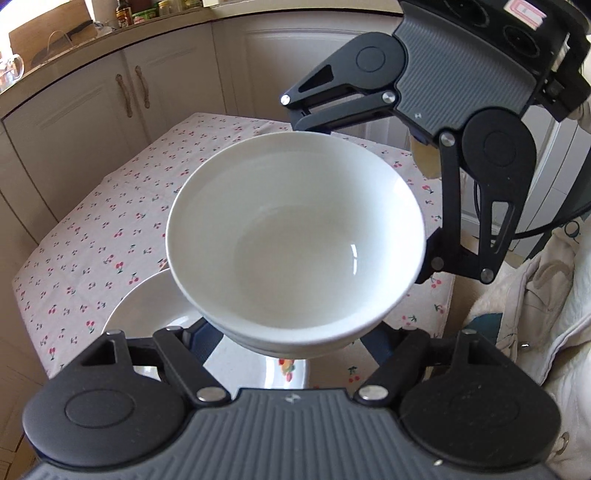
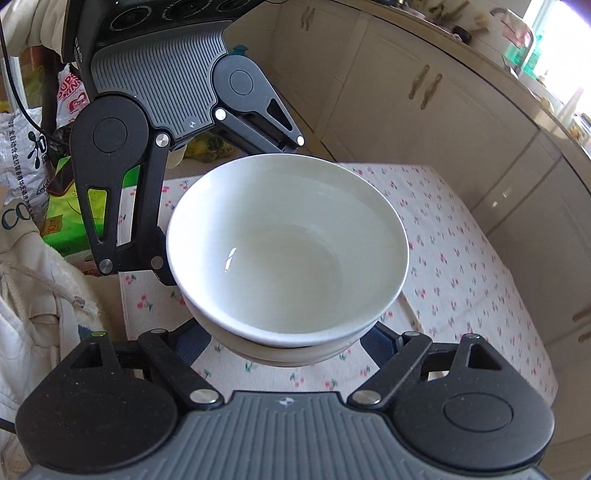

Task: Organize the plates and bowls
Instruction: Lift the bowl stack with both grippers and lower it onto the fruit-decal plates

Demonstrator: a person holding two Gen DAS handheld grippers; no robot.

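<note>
- Two white bowls (image 1: 295, 243), nested one inside the other, fill the centre of both frames, lifted clear above the bench (image 1: 92, 236) with its cherry-print cloth.
- The left tongs (image 1: 295, 336) clamp the lower bowl's sides at the bottom centre of the left view; in the right view they reach in from the upper left and meet the stack at its left and top edges.
- The right tongs (image 2: 291, 343) are clamped on the same stack at the bottom centre of their own view; in the left view they come from the upper right and touch the rim at top and right.
- Only the left view shows a white plate (image 1: 144, 306) lying on the cloth at lower left, under the bowls, with a small fruit picture (image 1: 287, 368) below the stack.
- Only the left view shows jars and bottles (image 1: 140, 13) on the counter at the upper left; their labels are too small to read.
- Only the right view shows printed bags (image 2: 26, 147) and a green box (image 2: 66, 221) at the left edge; the bag carries Chinese print, and a red pack above it has lettering I cannot read fully.
- Cream cabinet doors (image 2: 424, 110) stand behind the bench in both views.
- A pale padded garment (image 1: 546, 306) sits at the right edge of the left view.
</note>
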